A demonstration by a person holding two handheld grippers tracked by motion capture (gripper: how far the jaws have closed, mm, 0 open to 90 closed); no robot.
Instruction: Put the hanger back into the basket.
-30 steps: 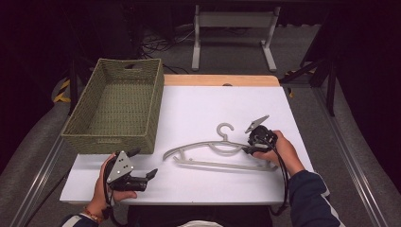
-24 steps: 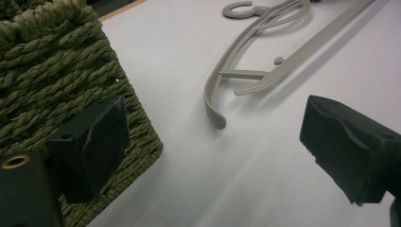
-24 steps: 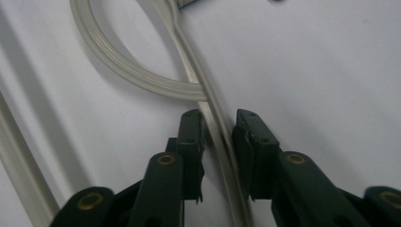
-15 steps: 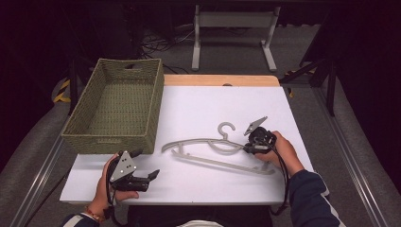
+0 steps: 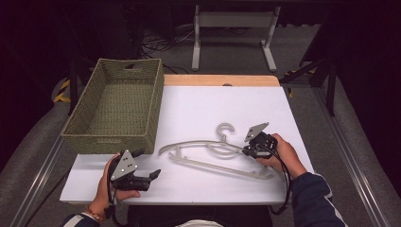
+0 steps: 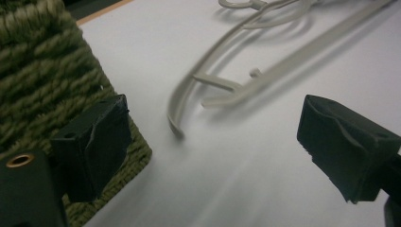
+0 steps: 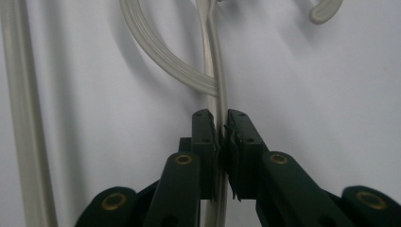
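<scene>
A pale beige plastic hanger (image 5: 189, 143) lies flat on the white table top (image 5: 213, 104), hook pointing away from me. My right gripper (image 5: 245, 151) sits at the hanger's right side, and the right gripper view shows it (image 7: 221, 132) shut on a thin arm of the hanger (image 7: 161, 59), pads pressed on both sides. My left gripper (image 5: 147, 163) rests near the table's front left with its jaws wide apart. In the left gripper view it (image 6: 215, 142) has bare table between the pads, with the hanger's (image 6: 283, 64) left end lying just beyond them.
A green woven basket (image 5: 113, 137) stands empty at the table's left; its corner (image 6: 42, 71) is right beside the left gripper's left pad. A wooden strip (image 5: 217, 80) edges the table's far side. A metal stand (image 5: 234, 28) is on the floor beyond.
The right gripper has shifted slightly toward the hanger's arm and is now closed on it. The left hand and gripper have stayed where they were.
</scene>
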